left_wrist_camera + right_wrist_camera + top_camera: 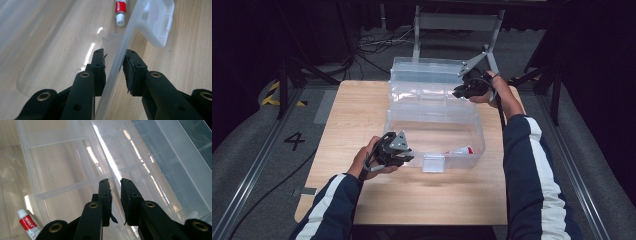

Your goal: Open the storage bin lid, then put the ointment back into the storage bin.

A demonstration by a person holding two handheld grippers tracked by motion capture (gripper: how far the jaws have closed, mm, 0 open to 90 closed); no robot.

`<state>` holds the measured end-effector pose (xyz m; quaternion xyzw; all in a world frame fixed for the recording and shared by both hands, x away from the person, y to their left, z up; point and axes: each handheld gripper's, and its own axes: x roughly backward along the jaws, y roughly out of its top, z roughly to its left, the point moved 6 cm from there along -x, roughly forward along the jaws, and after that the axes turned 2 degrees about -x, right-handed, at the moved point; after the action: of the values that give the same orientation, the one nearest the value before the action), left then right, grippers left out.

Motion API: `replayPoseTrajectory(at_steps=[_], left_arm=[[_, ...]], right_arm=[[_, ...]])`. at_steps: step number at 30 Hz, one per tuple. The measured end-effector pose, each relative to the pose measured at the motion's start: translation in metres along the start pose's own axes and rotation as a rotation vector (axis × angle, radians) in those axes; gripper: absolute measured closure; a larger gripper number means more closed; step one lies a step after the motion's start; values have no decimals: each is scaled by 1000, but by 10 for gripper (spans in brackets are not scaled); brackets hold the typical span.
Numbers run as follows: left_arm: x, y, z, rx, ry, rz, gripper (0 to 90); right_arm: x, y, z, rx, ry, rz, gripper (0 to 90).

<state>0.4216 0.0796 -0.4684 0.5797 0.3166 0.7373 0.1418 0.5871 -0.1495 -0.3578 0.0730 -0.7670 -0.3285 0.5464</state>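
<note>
The left gripper [398, 156] has its jaws clamped on the near wall of a clear plastic box [472, 131] on a wooden table [362, 110], the thin wall standing on edge between the two black pads in the left gripper view. Just beyond the jaws along that wall, a white latch tab [160, 22] hangs on the box's outer side. Inside the box, near its front right corner, lies a small tube [460, 150] with a white cap and a red label; the white print on the label is too small to read.

The right gripper [460, 91] sits at the far right of the box, jaws drawn close about the rim where the box meets its open lid [427, 67]; whether the pads press on that rim cannot be told. From that gripper's own camera, clear dividers [65, 187] split the box into compartments.

On the grey floor left of the table, a black "4" [294, 141] is marked.
</note>
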Motion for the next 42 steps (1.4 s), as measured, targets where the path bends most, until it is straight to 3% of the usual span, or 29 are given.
replayPoseTrajectory(at_steps=[9,17,21,27,42], left_arm=[[0,0,-1,4,3,-3,711],[0,0,0,13,1,-6,709],[-1,0,-1,52,-9,-28,706],[0,-1,-1,72,-13,-41,695],[-1,-1,-2,97,-1,-65,666]], right_arm=[[1,0,1,0,0,9,795],[4,2,3,46,9,38,829],[5,2,5,41,14,43,834],[8,2,8,47,18,44,847],[18,2,23,125,31,34,879]])
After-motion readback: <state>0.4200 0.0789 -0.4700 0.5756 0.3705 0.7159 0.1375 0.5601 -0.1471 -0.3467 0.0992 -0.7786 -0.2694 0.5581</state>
